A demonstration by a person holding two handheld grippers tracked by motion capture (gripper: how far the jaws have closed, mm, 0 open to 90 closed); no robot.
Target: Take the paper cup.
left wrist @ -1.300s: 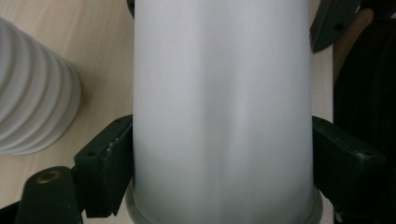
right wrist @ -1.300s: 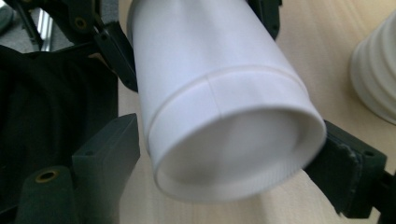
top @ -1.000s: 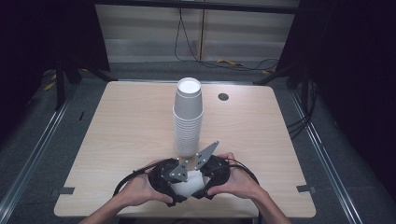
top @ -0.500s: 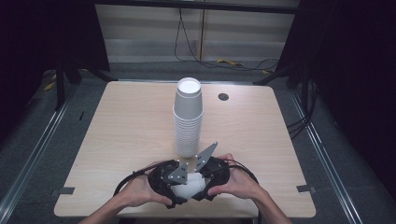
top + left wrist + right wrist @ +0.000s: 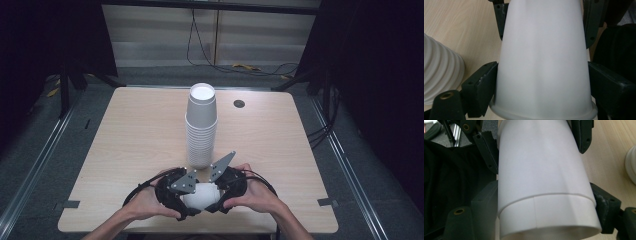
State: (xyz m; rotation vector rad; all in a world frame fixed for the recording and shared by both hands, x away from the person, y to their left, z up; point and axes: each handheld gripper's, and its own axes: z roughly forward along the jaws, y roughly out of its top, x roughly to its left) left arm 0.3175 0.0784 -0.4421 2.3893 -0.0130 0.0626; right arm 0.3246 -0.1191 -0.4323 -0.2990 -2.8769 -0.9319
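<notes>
Pulling now, your left hand-held gripper (image 5: 544, 100), jaws just loosening around the nested cups (image 5: 541, 57), may slip; the right hand-held gripper (image 5: 546, 202) pinches their other end.

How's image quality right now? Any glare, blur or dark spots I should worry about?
High view: table evenly lit, surroundings dark, stack sharp, its top bright. Left gripper view: cup very close, soft and washed out, no hard glare. Right gripper view: cup's seam and step crisp, left side of the picture in deep shadow.
</notes>
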